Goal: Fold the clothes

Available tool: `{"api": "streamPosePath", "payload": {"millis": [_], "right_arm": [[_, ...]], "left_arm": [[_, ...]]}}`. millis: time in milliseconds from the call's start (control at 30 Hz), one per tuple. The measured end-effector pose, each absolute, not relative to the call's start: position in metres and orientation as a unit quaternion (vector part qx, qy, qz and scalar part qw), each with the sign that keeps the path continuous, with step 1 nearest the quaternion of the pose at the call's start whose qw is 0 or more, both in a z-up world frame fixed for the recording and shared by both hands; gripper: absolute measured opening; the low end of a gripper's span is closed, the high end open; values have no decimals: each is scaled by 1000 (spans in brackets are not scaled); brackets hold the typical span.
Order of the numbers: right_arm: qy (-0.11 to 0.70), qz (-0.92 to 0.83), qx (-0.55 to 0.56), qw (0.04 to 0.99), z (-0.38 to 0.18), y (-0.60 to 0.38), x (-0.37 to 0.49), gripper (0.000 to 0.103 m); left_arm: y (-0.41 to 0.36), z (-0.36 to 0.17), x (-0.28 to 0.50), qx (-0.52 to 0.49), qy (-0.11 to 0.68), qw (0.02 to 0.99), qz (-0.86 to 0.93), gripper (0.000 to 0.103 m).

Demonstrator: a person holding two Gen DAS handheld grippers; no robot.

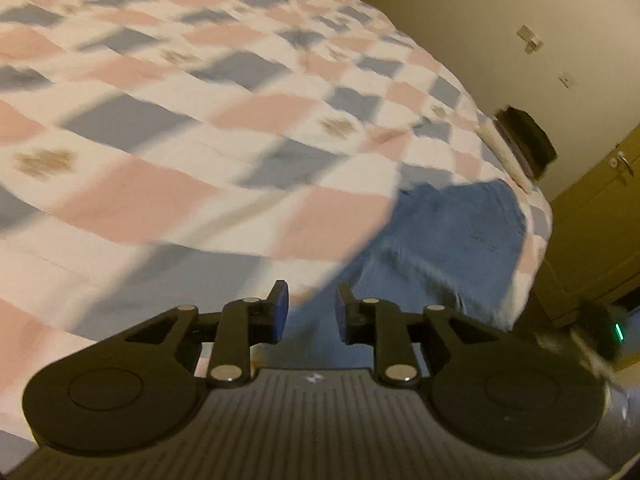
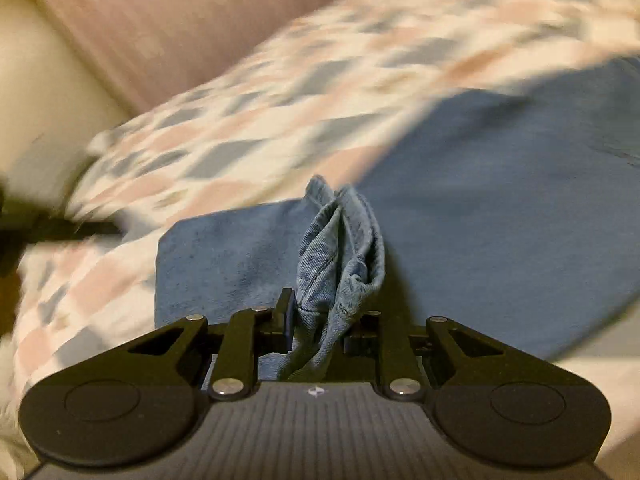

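Note:
Blue denim jeans (image 1: 448, 240) lie on a bed with a checked pink, blue and white cover (image 1: 200, 120). In the left wrist view the jeans run from the right edge of the bed down toward my left gripper (image 1: 311, 312), which is open with nothing between its fingers. In the right wrist view my right gripper (image 2: 320, 320) is shut on a bunched fold of the jeans (image 2: 340, 248); the rest of the denim (image 2: 500, 200) spreads flat over the checked cover (image 2: 240, 128) ahead and to the right.
A dark flat object (image 1: 524, 140) sits at the bed's far right corner. A pale wall (image 1: 500, 20) and an olive door with a handle (image 1: 600, 208) stand to the right. A pink headboard or curtain (image 2: 180, 20) rises behind the bed.

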State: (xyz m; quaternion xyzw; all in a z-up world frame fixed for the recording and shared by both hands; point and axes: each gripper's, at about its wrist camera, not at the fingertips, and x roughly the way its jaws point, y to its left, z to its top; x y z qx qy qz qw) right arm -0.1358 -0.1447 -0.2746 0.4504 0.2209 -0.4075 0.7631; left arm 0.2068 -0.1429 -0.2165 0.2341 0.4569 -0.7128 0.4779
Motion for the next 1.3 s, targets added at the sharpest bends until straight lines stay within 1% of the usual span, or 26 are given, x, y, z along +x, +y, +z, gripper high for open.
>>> {"api": "streamPosePath", "payload": {"millis": [67,133,167,233,267,300,367,433,467,533,567,600,633,733,833,967,1100,1133,1233,1300], "right_arm": [[219,-410,485,740,-299,-161,-179,21],[198,-368,543,728,-320,-166,-205,22],[187,-347,570,721,-331,-168,-218,25],[160,-306,618,706,-343,-181,-238,41],[143,-298,635,699,-344,-187,-245,56],[129,-291,646,694,-344,-194,-251,59],[122,-279,660,687,-349,-212,-253,59],[148,-269,653,692,-351,-229,-243,59],[166,-265,644,698,-351,-235,-235,57],[187,-254,634,707,-351,-243,-225,34],[198,-253,637,701,-353,-247,-219,25],[212,-260,640,691,-355,-249,-216,20],[227,-270,635,687,-354,-250,-213,17],[269,-284,581,714,-332,-245,-200,13],[264,-308,516,754,-285,-233,-211,11],[244,-377,451,771,-243,-250,-247,11],[260,-456,410,746,-234,-272,-310,11],[267,-472,401,738,-236,-276,-329,11],[265,-495,410,719,-255,-296,-370,11],[258,-492,411,723,-262,-303,-388,11]], "left_arm": [[-137,-240,169,246,471,470,-705,19],[-130,-265,139,258,490,467,-689,19],[-126,-273,129,264,494,469,-682,19],[-120,-286,113,280,493,477,-671,19],[-116,-291,106,292,489,482,-665,19],[-113,-294,102,302,485,487,-660,19],[-108,-300,99,314,483,490,-654,19],[-107,-304,101,314,488,491,-650,21],[-109,-305,102,311,492,491,-648,20],[-112,-307,105,306,499,490,-646,20],[-114,-308,106,304,501,490,-645,20],[-116,-309,106,304,503,488,-645,20],[-119,-309,107,304,506,487,-644,21],[-126,-305,108,303,517,483,-638,20],[-133,-294,106,300,517,473,-647,21],[-148,-277,89,310,493,452,-676,22],[-175,-275,54,287,487,432,-703,22],[-181,-276,43,285,483,431,-707,24],[-200,-285,5,297,466,443,-706,25],[-209,-290,-17,303,462,450,-702,25]]}}
